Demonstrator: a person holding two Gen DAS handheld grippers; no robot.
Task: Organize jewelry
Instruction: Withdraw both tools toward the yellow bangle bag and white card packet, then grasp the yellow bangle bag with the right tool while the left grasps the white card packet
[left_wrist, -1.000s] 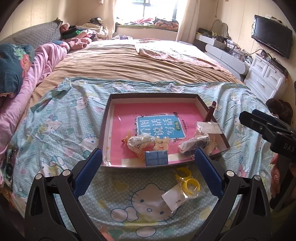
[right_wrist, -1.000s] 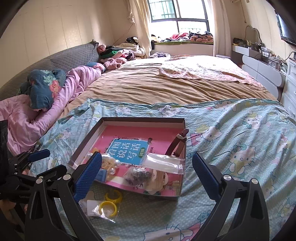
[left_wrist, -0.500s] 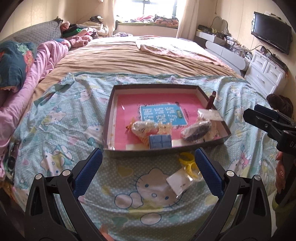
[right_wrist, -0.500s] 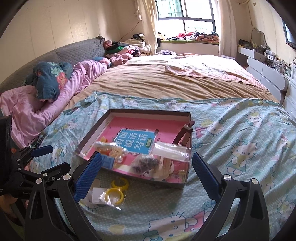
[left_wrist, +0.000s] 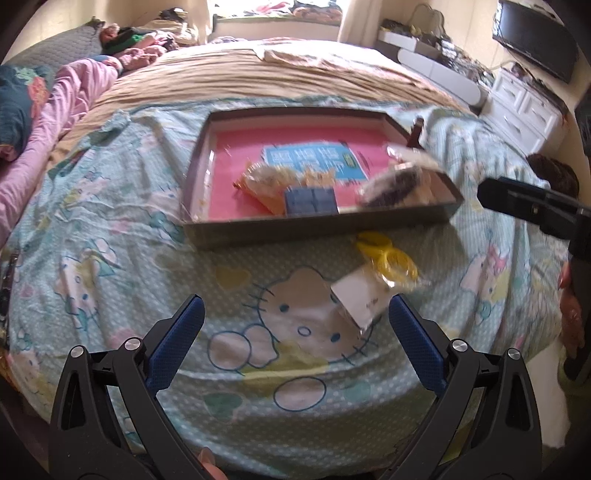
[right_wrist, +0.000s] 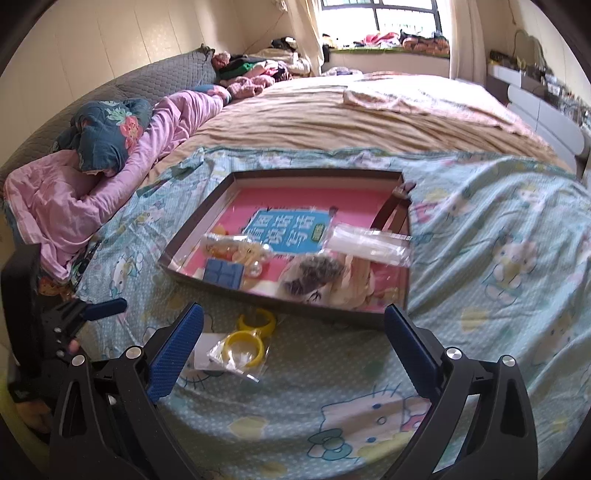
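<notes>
A shallow brown box (left_wrist: 317, 225) (right_wrist: 325, 310) with a pink floor lies on the Hello Kitty sheet. In it are a small blue case (left_wrist: 311, 200) (right_wrist: 224, 274), bagged beads (left_wrist: 267, 181) (right_wrist: 236, 251), a dark bagged piece (left_wrist: 397, 186) (right_wrist: 314, 275) and a clear bag (right_wrist: 369, 242). In front of the box lie two yellow bangles (left_wrist: 391, 260) (right_wrist: 245, 345) in a clear bag and a white card (left_wrist: 362, 297). My left gripper (left_wrist: 295, 325) is open and empty above the sheet. My right gripper (right_wrist: 293, 332) is open and empty near the box's front edge.
A brown watch strap (right_wrist: 391, 210) leans on the box's right wall. Pink bedding (right_wrist: 110, 177) and a dark floral pillow (right_wrist: 107, 136) lie at the left. A tan blanket (left_wrist: 266, 77) covers the far bed. White drawers (left_wrist: 528, 110) stand at the right.
Both grippers have drawn back and tilted down, so the box sits farther off and the bangles and card show ahead of the fingers. Both stay open.
</notes>
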